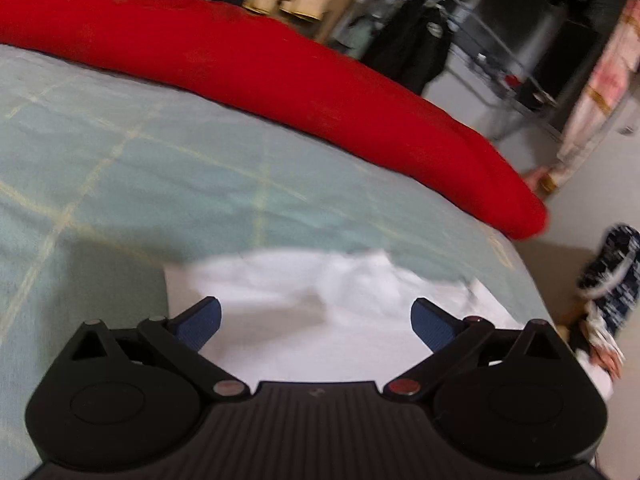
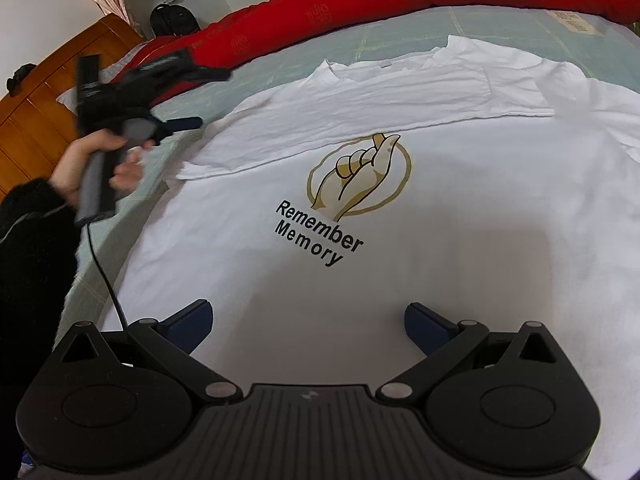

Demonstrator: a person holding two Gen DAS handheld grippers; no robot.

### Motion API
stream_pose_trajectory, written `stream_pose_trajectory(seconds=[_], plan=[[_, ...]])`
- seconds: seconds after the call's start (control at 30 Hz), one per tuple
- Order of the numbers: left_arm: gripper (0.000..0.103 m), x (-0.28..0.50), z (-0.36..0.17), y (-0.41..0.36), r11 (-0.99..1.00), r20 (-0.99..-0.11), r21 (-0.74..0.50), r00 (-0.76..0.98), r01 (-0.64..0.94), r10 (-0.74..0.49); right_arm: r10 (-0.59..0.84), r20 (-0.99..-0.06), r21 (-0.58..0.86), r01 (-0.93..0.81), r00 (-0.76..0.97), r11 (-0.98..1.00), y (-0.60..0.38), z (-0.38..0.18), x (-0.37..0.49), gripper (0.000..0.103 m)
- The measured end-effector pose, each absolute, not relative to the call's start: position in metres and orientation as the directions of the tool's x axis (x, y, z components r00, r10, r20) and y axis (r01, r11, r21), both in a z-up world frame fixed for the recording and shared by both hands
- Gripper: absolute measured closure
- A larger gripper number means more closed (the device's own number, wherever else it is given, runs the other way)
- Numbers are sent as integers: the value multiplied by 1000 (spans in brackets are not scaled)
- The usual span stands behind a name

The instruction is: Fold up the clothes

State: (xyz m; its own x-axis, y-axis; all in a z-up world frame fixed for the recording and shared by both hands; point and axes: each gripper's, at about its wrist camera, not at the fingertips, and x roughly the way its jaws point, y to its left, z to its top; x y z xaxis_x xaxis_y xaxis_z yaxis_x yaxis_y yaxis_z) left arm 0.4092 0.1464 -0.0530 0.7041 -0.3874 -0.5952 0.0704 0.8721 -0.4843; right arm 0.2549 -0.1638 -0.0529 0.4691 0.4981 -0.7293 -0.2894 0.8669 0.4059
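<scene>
Right wrist: white T-shirt point(image 2: 400, 240) reads "Remember Memory"

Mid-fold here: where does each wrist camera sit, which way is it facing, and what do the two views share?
Left wrist: on the left gripper, jaws open, low over the white T-shirt, facing the red quilt and room clutter.
Right wrist: on the right gripper, jaws open, facing across the printed shirt; the person's left hand shows, holding the other gripper.
Shared: shirt, quilt, green bedsheet.
</scene>
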Motion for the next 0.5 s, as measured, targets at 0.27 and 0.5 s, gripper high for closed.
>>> stream_pose_trajectory(seconds=[0.27,0.5], plan=[[2,377,-41,134,881,-596,-455,690,131,-411,501,-727,414,-282,470,865,-165,-53,255,0],[2,350,-30,124,885,-598,-428,676,184,-431,493,-728,406,-280,476,870,-164,-52,254,0]])
